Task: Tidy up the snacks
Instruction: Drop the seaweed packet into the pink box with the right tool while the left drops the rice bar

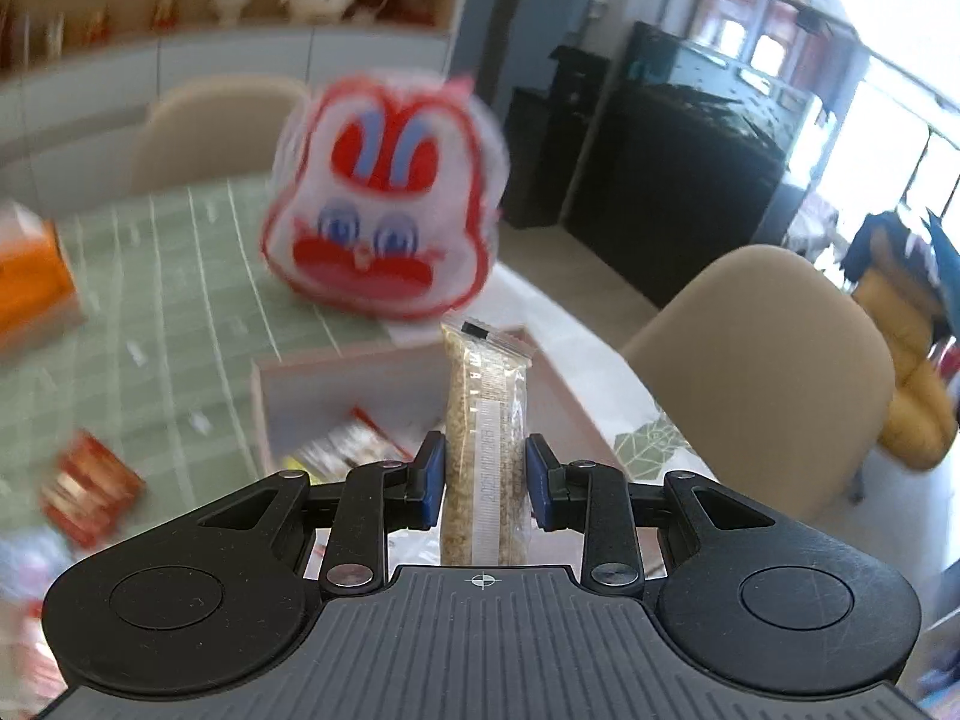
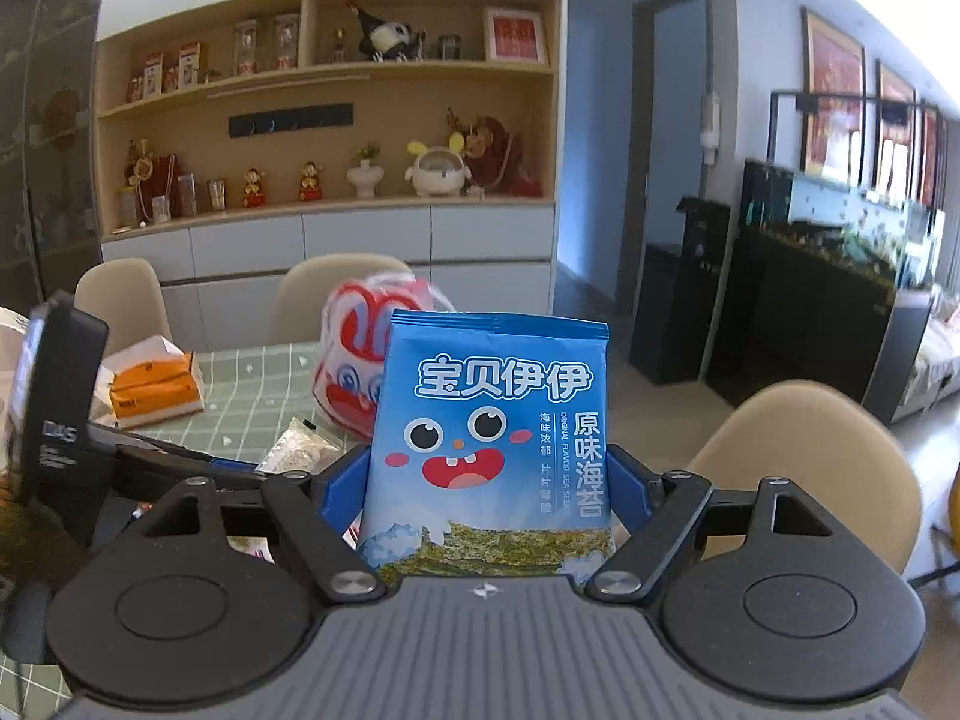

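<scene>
Left gripper pinching clear, slim grain bar packet upright, right gripper clamping blue seaweed bag with cartoon face

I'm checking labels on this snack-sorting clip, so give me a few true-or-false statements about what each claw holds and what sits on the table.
1. The left claw grips a slim clear packet of grains. True.
2. The right claw is empty. False: it holds a blue seaweed bag.
3. A red-and-white rabbit-face bag stands on the green checked tablecloth. True.
4. The open box under the left claw has nothing inside. False: packets lie in it.
</scene>
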`<action>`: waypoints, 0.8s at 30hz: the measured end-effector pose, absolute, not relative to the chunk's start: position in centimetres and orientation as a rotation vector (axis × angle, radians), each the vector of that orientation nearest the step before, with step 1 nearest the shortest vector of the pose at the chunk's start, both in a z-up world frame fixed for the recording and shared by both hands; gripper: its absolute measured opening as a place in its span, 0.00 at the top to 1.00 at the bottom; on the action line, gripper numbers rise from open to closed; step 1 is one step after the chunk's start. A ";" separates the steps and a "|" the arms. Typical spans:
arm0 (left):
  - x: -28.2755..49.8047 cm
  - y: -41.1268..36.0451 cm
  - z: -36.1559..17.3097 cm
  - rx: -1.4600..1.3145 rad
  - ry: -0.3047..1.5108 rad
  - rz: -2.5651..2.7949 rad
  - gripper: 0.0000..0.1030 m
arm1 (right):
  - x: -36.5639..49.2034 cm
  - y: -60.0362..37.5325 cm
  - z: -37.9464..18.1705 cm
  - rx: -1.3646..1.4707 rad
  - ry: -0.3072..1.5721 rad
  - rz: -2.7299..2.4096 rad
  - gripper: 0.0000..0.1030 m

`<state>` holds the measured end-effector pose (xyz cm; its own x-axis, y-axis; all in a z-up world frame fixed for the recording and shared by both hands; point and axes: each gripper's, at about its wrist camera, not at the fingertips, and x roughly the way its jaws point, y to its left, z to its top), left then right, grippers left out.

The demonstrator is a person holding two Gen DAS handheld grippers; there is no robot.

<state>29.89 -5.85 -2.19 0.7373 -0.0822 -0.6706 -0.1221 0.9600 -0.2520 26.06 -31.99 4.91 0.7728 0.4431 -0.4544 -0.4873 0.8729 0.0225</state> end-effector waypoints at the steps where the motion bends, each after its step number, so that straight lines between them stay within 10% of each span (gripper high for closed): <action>1: 30.5 -5.1 -3.5 -0.347 0.765 0.002 0.68 | 26.6 -31.9 4.3 -0.094 0.481 0.520 0.22; 24: 23.6 1.0 -3.3 -0.454 0.707 0.187 0.76 | 40.7 -13.6 -10.6 -0.182 1.015 0.789 0.21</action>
<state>23.57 0.95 -3.34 0.7487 0.0136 -0.6628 -0.3152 0.8868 -0.3379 40.72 -13.56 -10.55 0.2834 0.5048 -0.8154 -0.6653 0.7159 0.2119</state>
